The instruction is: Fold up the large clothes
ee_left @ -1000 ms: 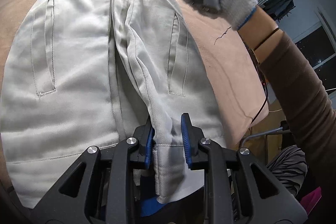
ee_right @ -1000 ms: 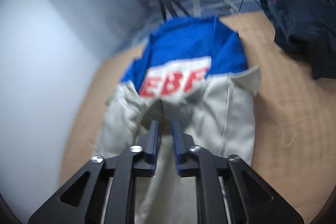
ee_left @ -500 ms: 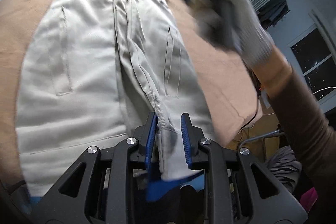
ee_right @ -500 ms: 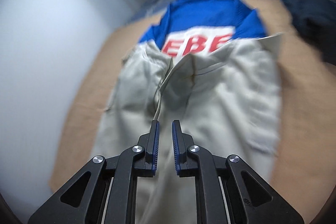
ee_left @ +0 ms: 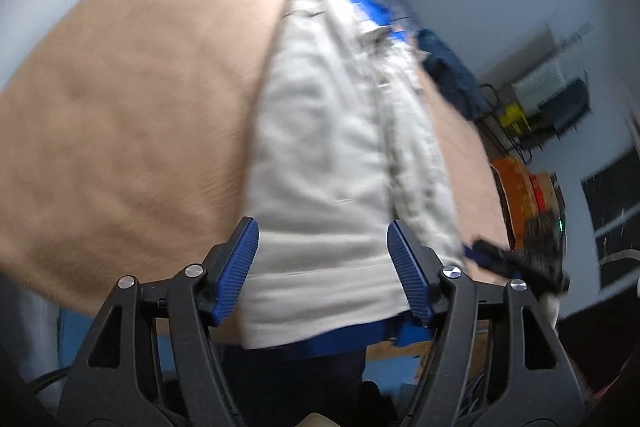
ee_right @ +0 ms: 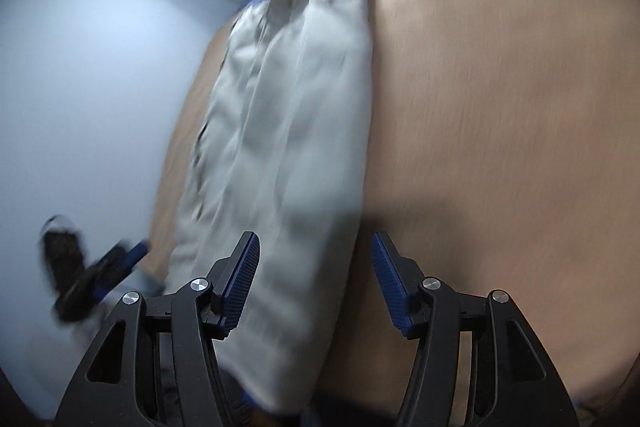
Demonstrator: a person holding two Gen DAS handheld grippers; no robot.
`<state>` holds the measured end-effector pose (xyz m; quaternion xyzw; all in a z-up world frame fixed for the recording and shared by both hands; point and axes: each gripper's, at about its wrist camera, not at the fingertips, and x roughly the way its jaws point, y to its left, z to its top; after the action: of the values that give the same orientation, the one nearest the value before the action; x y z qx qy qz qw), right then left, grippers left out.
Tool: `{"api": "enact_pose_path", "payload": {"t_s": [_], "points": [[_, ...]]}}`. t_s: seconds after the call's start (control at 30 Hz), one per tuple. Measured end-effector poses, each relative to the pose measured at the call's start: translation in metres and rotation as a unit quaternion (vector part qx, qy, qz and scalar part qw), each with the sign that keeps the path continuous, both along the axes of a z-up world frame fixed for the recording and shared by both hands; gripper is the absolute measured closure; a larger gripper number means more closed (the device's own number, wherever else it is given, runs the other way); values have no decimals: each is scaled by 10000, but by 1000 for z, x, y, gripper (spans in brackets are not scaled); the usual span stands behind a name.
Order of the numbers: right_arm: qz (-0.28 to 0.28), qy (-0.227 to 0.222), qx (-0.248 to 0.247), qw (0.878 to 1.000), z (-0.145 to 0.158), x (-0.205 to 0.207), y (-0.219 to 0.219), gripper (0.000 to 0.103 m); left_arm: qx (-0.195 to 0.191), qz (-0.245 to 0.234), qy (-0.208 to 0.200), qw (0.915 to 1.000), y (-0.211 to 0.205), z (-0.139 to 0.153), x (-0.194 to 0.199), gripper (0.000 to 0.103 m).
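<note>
Left wrist view: our left tool [ee_left: 322, 271] has just spread, gripping nothing; right tool [ee_right: 314, 279] likewise, above the folded jacket [ee_right: 288, 131] mid-frame.

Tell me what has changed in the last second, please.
Both grippers let go: the left gripper and right gripper have just been opening and now stand clear of the grey jacket, folded narrower lengthwise. Both views swung sideways. The jacket stays on the brown table.
</note>
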<state>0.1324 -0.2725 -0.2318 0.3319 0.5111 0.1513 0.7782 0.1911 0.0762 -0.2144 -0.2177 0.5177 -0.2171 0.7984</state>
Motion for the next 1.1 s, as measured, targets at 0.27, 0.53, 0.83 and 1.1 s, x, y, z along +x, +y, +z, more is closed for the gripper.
{"api": "enact_pose_path", "payload": {"t_s": [0.27, 0.53, 0.83, 1.1], "points": [[543, 142, 621, 9965, -26, -22, 26, 46, -66, -106, 605, 9981, -3, -52, -8, 43], [1015, -15, -604, 9930, 4, -19, 48, 91, 132, -412, 196, 9989, -17, -32, -23, 82], [1317, -213, -1770, 9751, -4, -22, 70, 89, 675, -591, 92, 9959, -30, -37, -21, 82], [900, -561, -2160, 9706, 22, -39, 53, 75, 607, -545, 176, 9965, -30, -36, -17, 82]]}}
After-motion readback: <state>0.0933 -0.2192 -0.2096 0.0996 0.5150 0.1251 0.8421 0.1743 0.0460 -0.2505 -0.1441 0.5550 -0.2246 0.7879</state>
